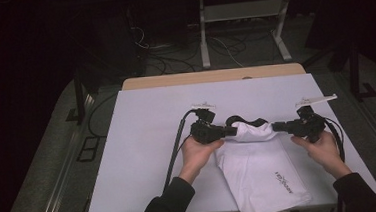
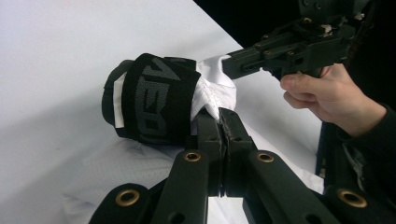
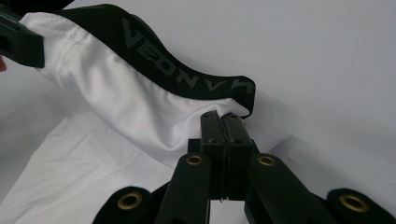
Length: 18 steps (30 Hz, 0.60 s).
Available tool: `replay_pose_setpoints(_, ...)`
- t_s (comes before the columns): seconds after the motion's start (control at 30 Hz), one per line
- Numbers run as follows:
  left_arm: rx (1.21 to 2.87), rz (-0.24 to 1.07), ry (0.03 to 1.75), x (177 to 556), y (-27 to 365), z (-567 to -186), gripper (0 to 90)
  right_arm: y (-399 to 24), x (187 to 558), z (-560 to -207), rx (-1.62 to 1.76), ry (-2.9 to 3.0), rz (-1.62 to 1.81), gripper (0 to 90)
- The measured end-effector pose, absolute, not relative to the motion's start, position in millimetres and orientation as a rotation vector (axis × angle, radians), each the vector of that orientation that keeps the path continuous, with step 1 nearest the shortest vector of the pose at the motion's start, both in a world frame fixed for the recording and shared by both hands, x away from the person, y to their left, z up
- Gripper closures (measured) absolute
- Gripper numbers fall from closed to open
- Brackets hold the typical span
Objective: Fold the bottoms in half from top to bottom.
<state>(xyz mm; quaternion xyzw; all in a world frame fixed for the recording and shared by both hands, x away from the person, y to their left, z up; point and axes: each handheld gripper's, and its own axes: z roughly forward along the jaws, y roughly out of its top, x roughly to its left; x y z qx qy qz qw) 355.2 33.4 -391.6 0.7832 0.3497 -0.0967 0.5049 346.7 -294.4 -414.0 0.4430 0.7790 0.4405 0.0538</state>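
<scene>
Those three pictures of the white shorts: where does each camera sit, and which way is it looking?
High view: fixed above the person's side, looking forward and down on the table; both hands show, with the left gripper and the right gripper.
Left gripper view: rides the left gripper, looking along its shut jaws at the black waistband; the other hand shows.
Right gripper view: rides the right gripper, facing the waistband.
Shared: all three show the white shorts.

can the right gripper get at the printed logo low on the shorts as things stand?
Probably not yet: the right gripper is shut on the shorts near the waistband. The logo lies uncovered.
</scene>
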Motion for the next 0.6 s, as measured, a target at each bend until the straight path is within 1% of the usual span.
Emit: replay_pose_setpoints(0.6, 1.873, -0.324, 0.778, 327, 25, -393, 87.5, -299, 330, -416, 1.357, 2.406, 1.326, 87.8)
